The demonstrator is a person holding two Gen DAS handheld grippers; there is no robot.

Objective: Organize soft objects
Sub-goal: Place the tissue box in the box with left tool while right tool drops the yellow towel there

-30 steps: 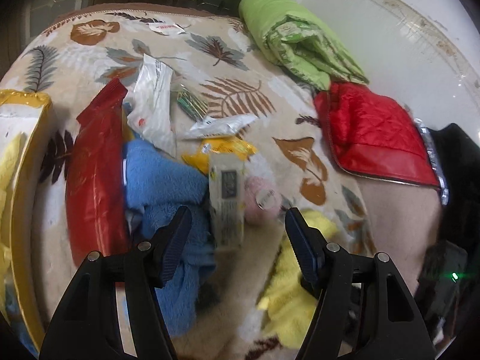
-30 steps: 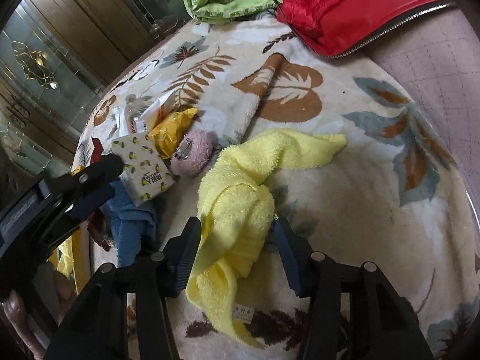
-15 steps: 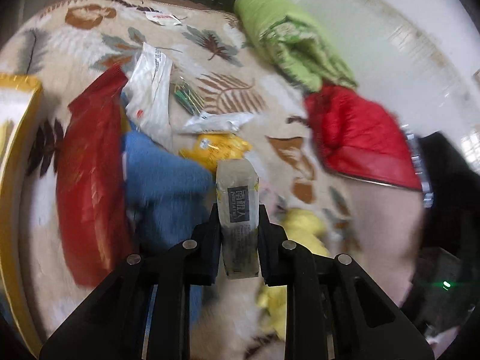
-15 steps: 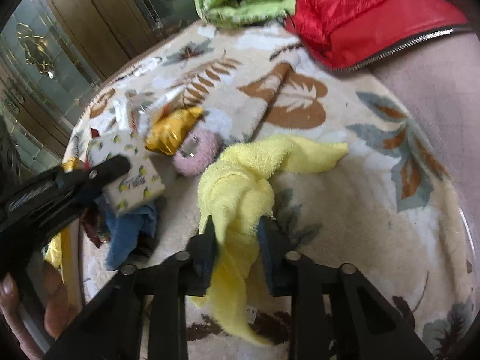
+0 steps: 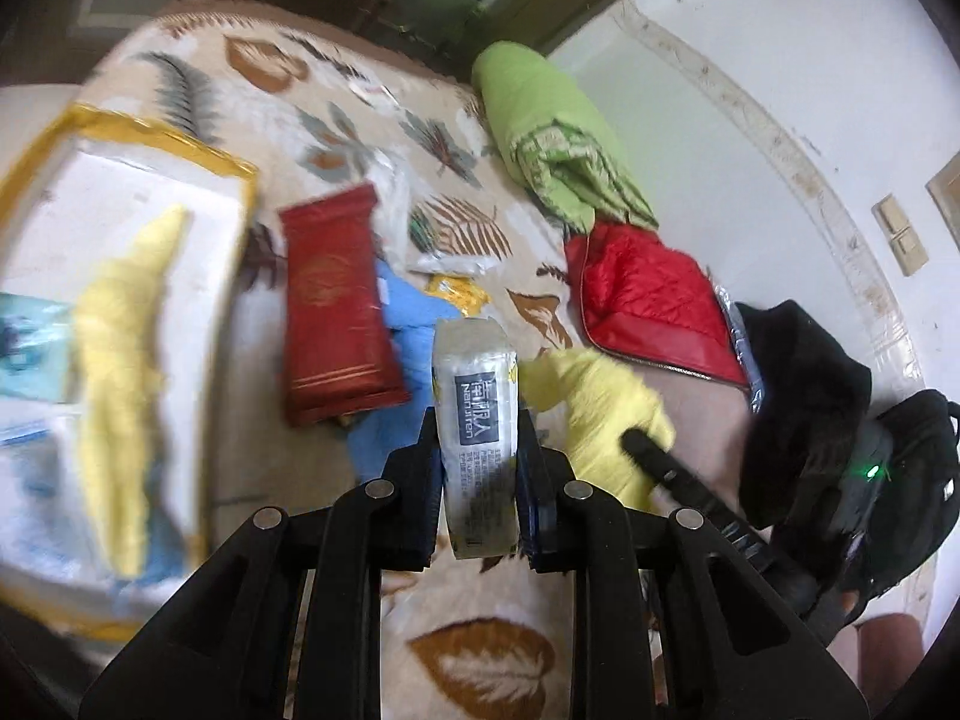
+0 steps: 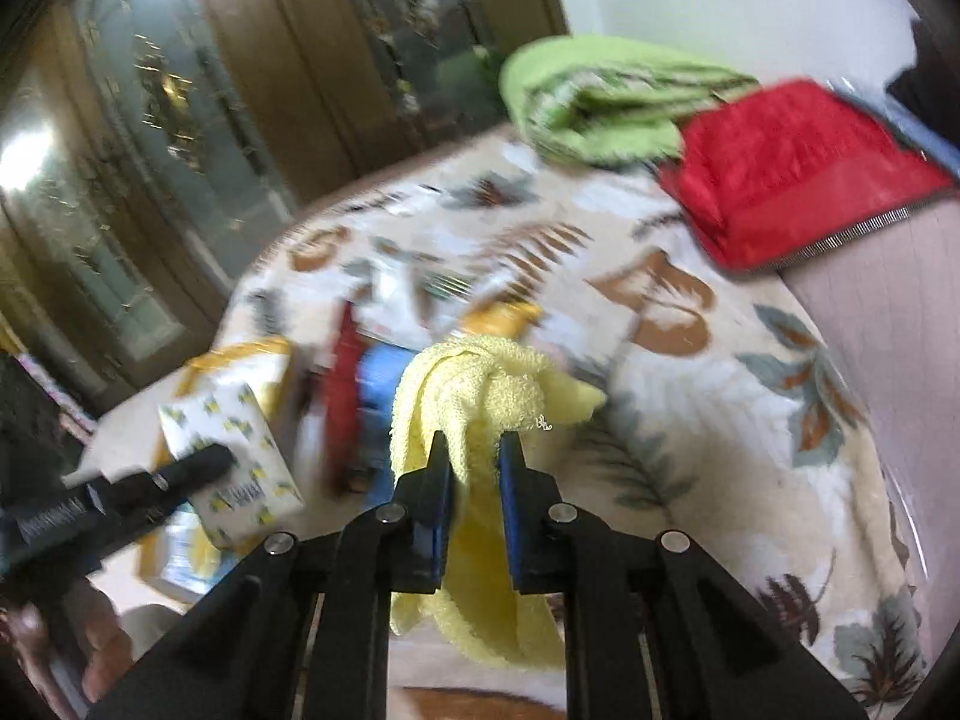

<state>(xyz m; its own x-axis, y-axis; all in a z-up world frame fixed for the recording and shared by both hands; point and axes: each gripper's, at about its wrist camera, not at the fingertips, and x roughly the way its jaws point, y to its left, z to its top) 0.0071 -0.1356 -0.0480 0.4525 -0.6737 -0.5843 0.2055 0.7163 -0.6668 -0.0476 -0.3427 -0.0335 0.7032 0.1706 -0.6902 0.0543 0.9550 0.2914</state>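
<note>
Right wrist: right claw (image 6: 471, 450) closing, pinching fluffy yellow terry towel (image 6: 480, 384); left claw (image 5: 477, 438) clamping crinkly tissue pack (image 5: 477, 420).

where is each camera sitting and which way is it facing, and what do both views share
Left wrist: rides the left tool, looking down over the leaf-print blanket; its pads pinch a tissue pack; the right tool pokes in.
Right wrist: rides the right tool, facing the wooden doors; its jaws are closing on a yellow towel; the left tool and a hand show.
Shared: towel, tissue pack, green blanket, red quilted jacket.
</note>
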